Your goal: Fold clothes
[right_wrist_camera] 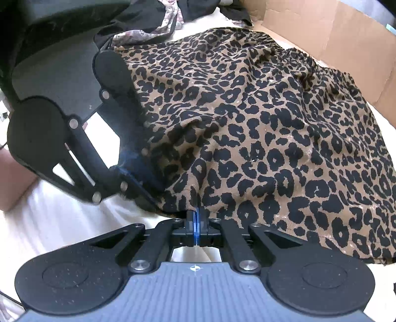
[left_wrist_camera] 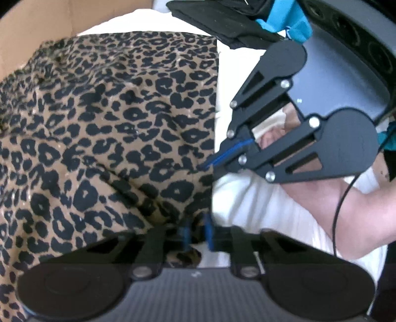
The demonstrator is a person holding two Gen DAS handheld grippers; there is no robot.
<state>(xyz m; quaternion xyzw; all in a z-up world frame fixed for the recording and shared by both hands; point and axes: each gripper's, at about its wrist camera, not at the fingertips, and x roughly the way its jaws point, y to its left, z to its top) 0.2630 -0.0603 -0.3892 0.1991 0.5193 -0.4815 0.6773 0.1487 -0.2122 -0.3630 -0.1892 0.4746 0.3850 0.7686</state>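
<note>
A leopard-print garment (left_wrist_camera: 111,123) (right_wrist_camera: 259,136) lies spread on a white sheet (left_wrist_camera: 247,205) (right_wrist_camera: 61,223). In the left wrist view my left gripper (left_wrist_camera: 197,230) sits at the garment's near edge, its blue pads close together with a fold of the print cloth between them. My right gripper (left_wrist_camera: 208,166) pinches the garment's right edge a little farther on. In the right wrist view the right gripper (right_wrist_camera: 196,218) is shut on the hem right in front of it. The left gripper (right_wrist_camera: 151,195) grips the same edge just to its left.
A cardboard box wall (left_wrist_camera: 37,24) (right_wrist_camera: 321,32) stands behind the garment. Dark and patterned clothes (right_wrist_camera: 148,14) are piled at the far side, and a black folded item (left_wrist_camera: 210,22) lies nearby. A person's forearm (left_wrist_camera: 346,210) rests over the sheet on the right.
</note>
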